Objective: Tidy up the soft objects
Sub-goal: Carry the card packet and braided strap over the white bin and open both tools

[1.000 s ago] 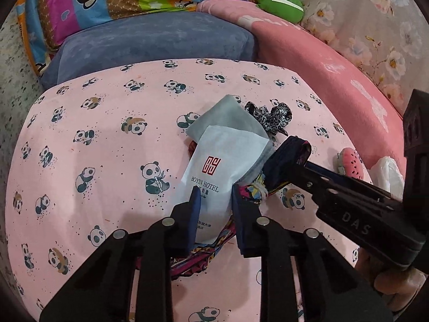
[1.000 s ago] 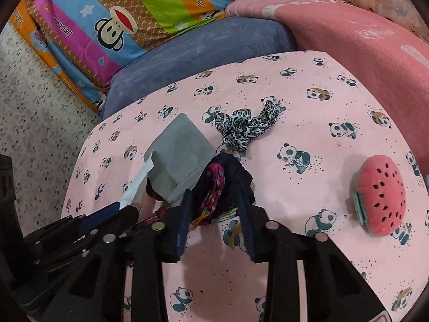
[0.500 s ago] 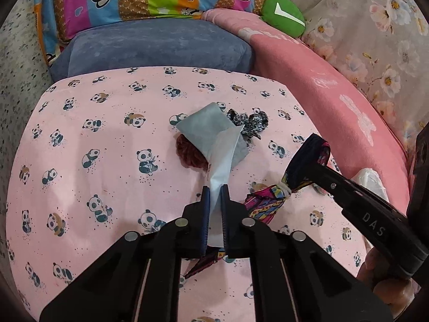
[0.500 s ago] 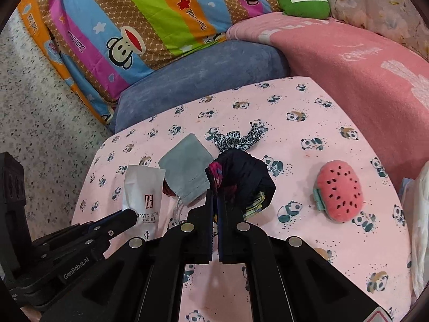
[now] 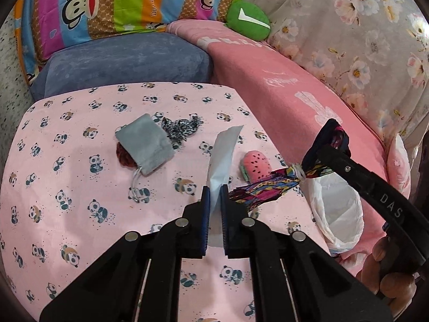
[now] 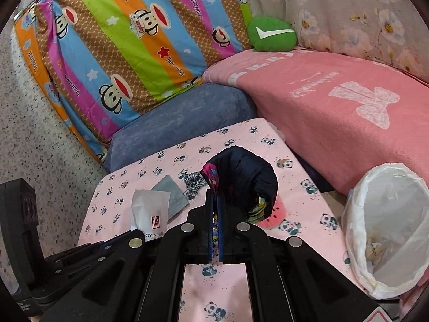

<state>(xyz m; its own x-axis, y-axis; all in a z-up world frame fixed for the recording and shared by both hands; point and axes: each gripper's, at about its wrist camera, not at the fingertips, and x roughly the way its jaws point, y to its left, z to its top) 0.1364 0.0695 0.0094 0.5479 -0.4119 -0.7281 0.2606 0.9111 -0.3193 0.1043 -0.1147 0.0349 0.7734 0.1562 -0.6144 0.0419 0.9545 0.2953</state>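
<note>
My left gripper (image 5: 213,187) is shut on a white hotel pouch (image 5: 224,155), held up edge-on above the panda sheet (image 5: 80,187); the right wrist view shows that pouch (image 6: 151,213) with its red logo. My right gripper (image 6: 215,197) is shut on a dark, multicoloured cloth bundle (image 6: 246,177), which hangs in the air in the left wrist view as the bundle (image 5: 270,185). On the sheet lie a grey drawstring pouch (image 5: 146,143) over a dark red knitted thing (image 5: 123,157), a black-and-white scrunchie (image 5: 179,127) and a watermelon plush (image 5: 254,165).
A bin lined with a white bag (image 6: 388,230) stands at the right edge of the sheet, also seen as the bin (image 5: 335,214). Behind are a blue cushion (image 5: 126,61), a striped monkey pillow (image 6: 128,48), a pink blanket (image 6: 335,102) and a green plush (image 5: 248,21).
Both grippers shut on their items and lifted them off the pile. The pouch and the bundle rose and moved right; the grey pouch and knitted thing stayed on the sheet.
</note>
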